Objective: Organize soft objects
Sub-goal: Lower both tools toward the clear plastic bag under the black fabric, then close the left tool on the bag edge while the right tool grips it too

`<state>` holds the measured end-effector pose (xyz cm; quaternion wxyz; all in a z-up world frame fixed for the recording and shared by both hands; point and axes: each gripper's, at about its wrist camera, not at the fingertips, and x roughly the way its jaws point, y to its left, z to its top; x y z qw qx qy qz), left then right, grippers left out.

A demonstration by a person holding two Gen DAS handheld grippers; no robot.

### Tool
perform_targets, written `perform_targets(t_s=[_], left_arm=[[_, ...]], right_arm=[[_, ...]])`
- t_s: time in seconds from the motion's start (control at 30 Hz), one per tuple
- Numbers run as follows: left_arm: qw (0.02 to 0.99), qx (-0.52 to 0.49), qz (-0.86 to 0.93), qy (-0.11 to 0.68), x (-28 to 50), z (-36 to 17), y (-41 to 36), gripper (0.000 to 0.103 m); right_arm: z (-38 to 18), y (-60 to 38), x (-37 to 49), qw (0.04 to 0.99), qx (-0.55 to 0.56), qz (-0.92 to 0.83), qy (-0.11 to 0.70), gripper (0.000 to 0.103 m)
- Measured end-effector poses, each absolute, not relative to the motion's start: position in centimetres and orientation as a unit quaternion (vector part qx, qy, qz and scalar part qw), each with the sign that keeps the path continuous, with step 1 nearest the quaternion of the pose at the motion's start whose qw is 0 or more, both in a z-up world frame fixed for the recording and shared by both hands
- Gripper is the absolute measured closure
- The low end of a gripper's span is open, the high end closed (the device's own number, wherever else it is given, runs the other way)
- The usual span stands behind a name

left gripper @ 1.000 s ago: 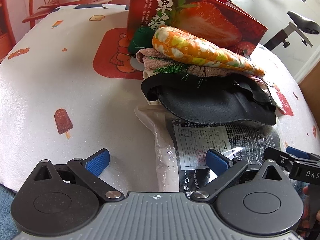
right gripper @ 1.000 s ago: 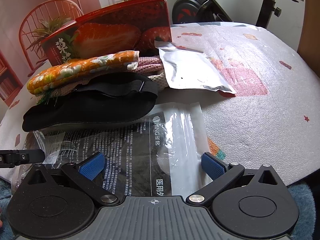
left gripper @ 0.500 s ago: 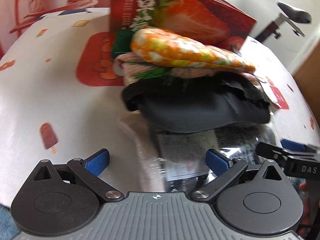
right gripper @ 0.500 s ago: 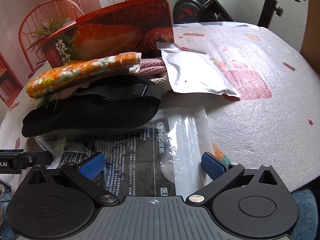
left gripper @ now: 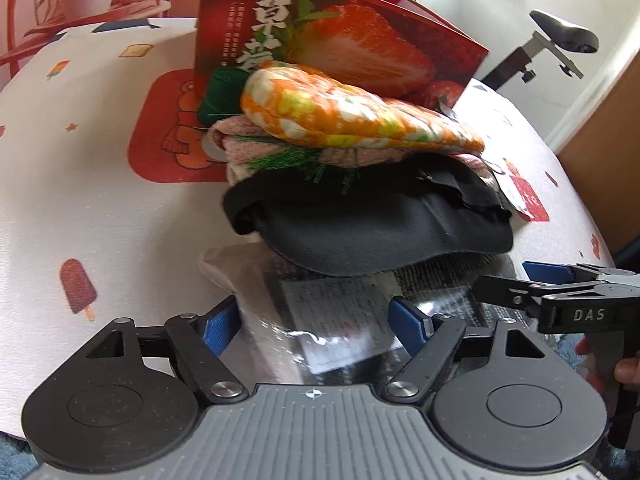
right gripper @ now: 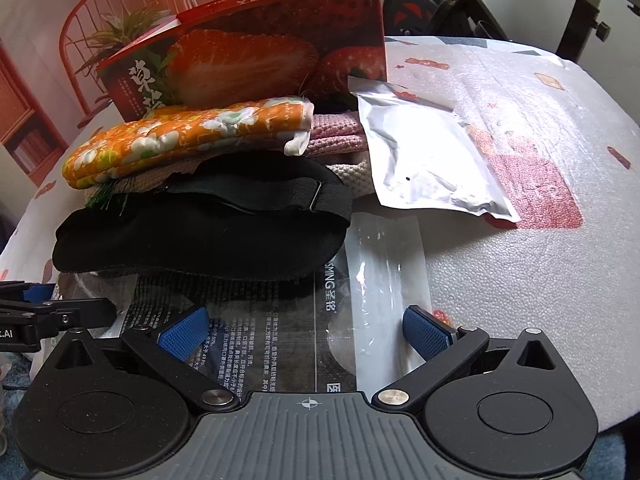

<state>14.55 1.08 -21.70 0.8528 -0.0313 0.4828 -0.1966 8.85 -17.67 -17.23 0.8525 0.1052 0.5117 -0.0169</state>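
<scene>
Our left tongs (left gripper: 316,320) have just been closing around the clear packet (left gripper: 340,320) under the soft stack (left gripper: 360,168) on the worktop (left gripper: 80,200); right tongs (right gripper: 308,328) gape over it, gripping nothing

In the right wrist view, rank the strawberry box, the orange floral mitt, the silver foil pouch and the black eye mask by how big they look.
1. strawberry box
2. black eye mask
3. orange floral mitt and silver foil pouch: look alike, unranked.

We note a stack on the surface: orange floral padded cloth (left gripper: 352,116) on top, pink knitted cloth (right gripper: 336,136) beneath, black fabric piece (right gripper: 200,240) below, its elastic strap uppermost. The stack rests on the far part of a clear printed plastic bag (right gripper: 280,336).
</scene>
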Motion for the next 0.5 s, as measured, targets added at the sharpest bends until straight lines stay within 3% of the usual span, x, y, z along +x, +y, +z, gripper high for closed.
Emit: perform_targets(t_s=[0.3,0.5], left_arm=[[0.862,-0.013,-0.194,0.468,14.9,-21.8,1.1,0.021],[0.858,-0.017,-0.215,0.466,14.2,-21.5,1.2,0.032]], right_arm=[[-17.6,-18.0,10.2,0.86,0.087,-0.012,0.503,0.0],[-17.3,-15.9,9.8,0.849,0.077,0.049,0.52,0.001]])
